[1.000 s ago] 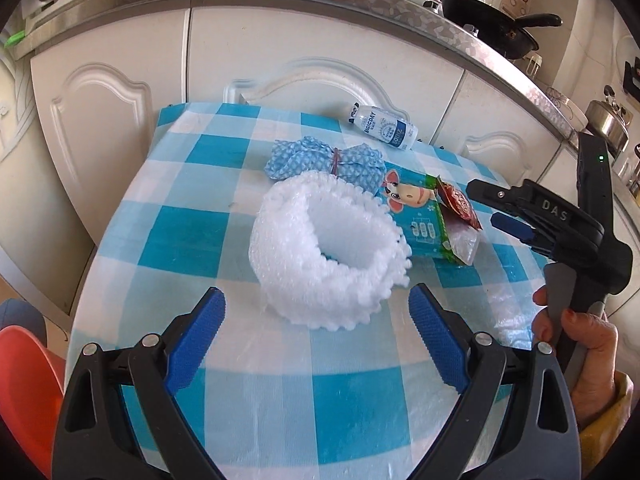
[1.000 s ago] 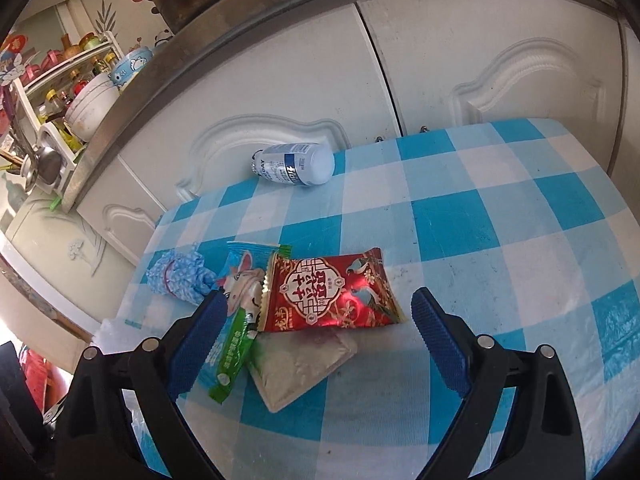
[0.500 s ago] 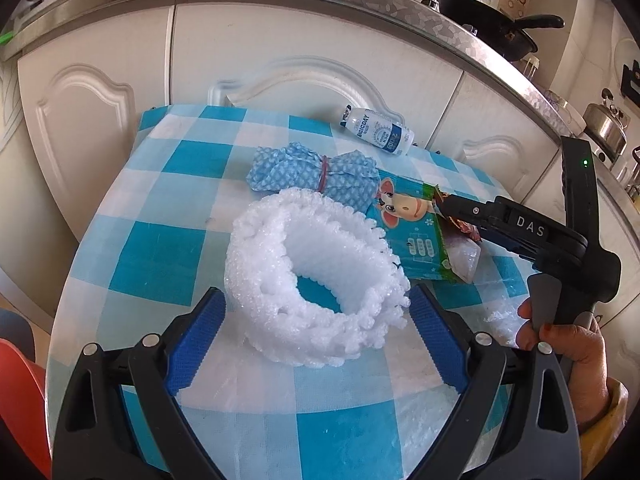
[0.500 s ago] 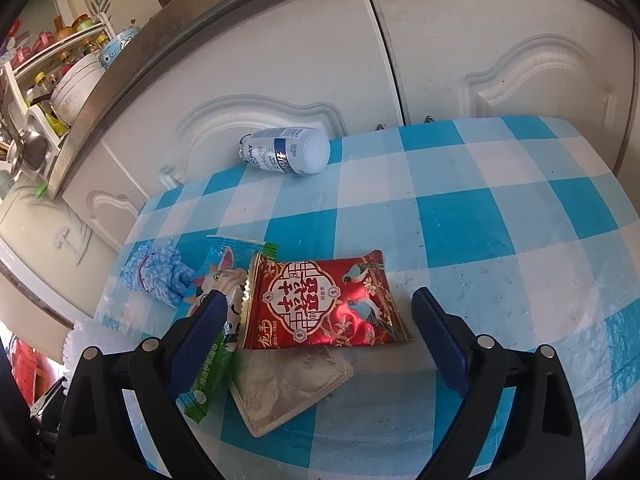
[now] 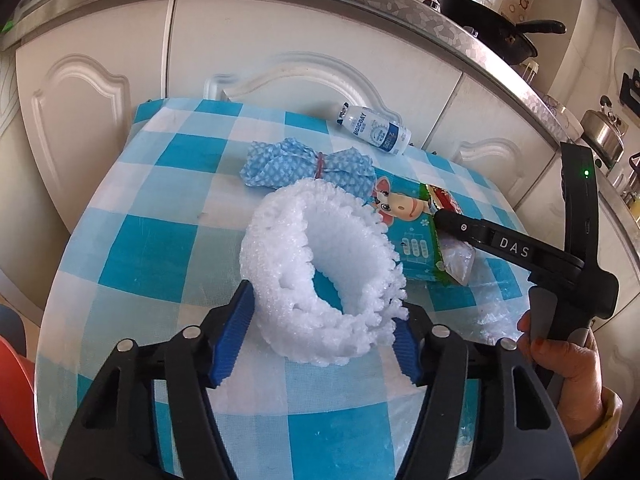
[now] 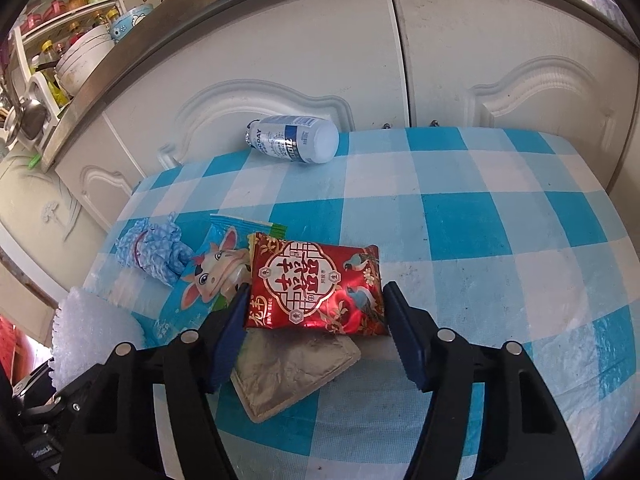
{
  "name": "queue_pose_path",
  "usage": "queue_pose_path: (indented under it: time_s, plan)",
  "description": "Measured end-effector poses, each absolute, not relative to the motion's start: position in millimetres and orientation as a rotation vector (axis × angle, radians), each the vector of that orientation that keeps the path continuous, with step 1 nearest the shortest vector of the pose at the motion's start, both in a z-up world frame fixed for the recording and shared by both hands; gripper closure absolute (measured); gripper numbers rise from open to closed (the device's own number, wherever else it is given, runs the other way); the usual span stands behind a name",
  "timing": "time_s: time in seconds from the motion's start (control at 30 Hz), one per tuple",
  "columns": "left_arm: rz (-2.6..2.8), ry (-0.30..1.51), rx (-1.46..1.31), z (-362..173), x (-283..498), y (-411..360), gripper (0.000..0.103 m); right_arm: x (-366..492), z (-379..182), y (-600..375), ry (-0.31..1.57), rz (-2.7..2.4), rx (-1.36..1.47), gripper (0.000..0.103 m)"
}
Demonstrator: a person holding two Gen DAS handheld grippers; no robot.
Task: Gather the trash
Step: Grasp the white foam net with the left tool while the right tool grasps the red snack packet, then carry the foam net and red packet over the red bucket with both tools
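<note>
A white foam net ring stands on the blue-checked table. My left gripper is closing on it, and both blue pads touch its near sides. In the right wrist view a red snack packet lies across a cow-print wrapper and a grey pouch. My right gripper is closing too, with its pads pressed against the packet's two short edges. The left wrist view shows the right gripper reaching in over those wrappers.
A tied blue cloth bundle and a small white bottle on its side lie near the table's far edge. White cabinet doors stand close behind it. A hand holds the right gripper. Something red sits low at the left.
Both pairs of jaws have narrowed from wide open: the left pads now meet the foam ring, the right pads meet the red packet. Both grippers have edged closer to their objects.
</note>
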State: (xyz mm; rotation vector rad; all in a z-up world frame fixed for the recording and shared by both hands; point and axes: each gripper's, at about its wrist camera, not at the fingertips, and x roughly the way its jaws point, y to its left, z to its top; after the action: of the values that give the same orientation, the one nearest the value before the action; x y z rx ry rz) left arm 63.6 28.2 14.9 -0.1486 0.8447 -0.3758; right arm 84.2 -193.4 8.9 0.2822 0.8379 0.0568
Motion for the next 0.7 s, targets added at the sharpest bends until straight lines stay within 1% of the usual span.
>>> queue_pose_path:
  time_s: [0.03,0.07,0.13,0.23,0.43,0.7]
  plan:
    - [-0.375,0.844,-0.151,15,63,29,0.047,82,9,-193,0.838,0.059,0.28,0.037]
    - [-0.376,0.845,-0.154,16,63,29,0.049,80,9,-192,0.838,0.06,0.277,0.038]
    - [-0.379,0.845,-0.16,16,63,30,0.057,75,10,-191,0.829,0.059,0.277,0.039]
    - [-0.382,0.847,-0.166,18,61,32,0.063,68,11,-190,0.824,0.06,0.279,0.039]
    - [-0.39,0.849,-0.173,20,51,37,0.068,47,12,-184,0.816,0.072,0.285,0.04]
    - [-0.395,0.83,-0.189,27,26,51,0.069,8,19,-173,0.795,0.087,0.308,0.04]
